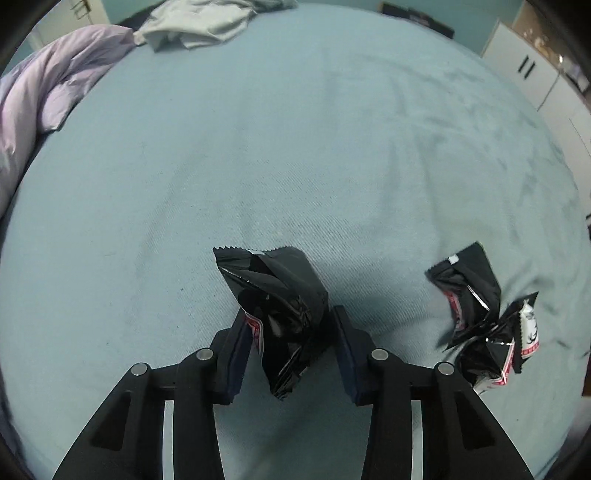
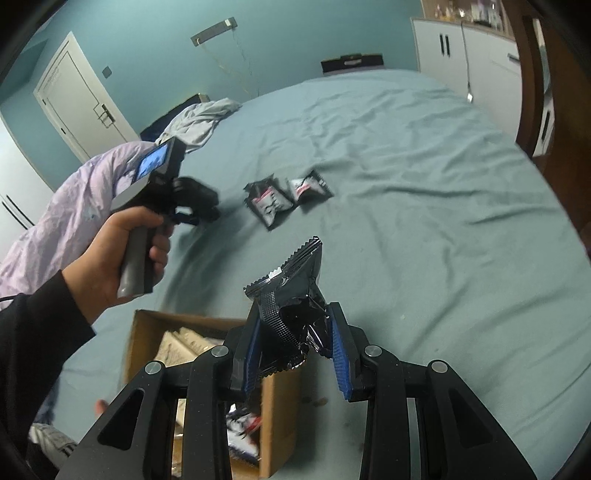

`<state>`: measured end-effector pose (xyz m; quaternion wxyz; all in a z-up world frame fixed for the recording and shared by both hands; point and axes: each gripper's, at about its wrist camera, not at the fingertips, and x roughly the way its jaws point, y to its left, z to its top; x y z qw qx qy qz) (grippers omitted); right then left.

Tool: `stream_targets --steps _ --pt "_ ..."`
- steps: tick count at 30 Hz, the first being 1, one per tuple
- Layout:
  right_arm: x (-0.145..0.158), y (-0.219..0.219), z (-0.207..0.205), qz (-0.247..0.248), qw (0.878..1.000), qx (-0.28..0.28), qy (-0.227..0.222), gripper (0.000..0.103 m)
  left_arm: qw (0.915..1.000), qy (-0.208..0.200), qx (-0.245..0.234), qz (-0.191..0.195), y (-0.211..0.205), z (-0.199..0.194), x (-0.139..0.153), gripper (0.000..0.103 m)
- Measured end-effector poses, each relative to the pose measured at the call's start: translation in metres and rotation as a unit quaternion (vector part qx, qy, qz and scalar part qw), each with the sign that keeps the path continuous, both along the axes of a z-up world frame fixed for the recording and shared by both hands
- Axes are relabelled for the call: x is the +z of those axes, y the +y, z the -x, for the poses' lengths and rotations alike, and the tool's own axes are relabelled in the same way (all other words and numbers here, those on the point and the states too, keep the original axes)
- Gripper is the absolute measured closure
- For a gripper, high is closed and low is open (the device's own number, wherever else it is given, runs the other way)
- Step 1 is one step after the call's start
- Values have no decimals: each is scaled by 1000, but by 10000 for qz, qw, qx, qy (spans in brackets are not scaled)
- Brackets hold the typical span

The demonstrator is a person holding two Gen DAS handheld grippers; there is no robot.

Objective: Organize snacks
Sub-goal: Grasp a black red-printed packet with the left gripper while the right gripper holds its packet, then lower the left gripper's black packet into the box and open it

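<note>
My left gripper point(image 1: 290, 325) is shut on a black snack packet point(image 1: 279, 306) just above the blue-green bedsheet point(image 1: 295, 147). Two more black packets with red and white print point(image 1: 480, 317) lie on the sheet to its right; they also show in the right wrist view point(image 2: 286, 197). My right gripper point(image 2: 295, 332) is shut on another black snack packet point(image 2: 291, 306) and holds it above the edge of an open cardboard box point(image 2: 273, 413) with packets inside. The left gripper point(image 2: 195, 203), held in a hand, shows left of the two packets.
A lilac duvet point(image 1: 40, 99) and a grey garment point(image 1: 199, 22) lie at the bed's far left. White cabinets point(image 2: 476, 55) stand at the right, a white door point(image 2: 77, 99) at the left. A brown wooden panel point(image 2: 543, 92) rises at the right bed edge.
</note>
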<state>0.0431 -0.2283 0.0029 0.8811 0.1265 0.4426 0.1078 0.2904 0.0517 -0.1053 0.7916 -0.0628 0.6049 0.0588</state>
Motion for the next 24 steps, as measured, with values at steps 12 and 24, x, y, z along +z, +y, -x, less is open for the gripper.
stream_targets --steps 12,24 --pt "0 6 4 165 9997 -150 -113 71 9982 -281 -436 -299 12 84 52 72" --pt "10 -4 16 115 9990 -438 -60 71 9755 -1269 -1798 2 -33 236 129 72"
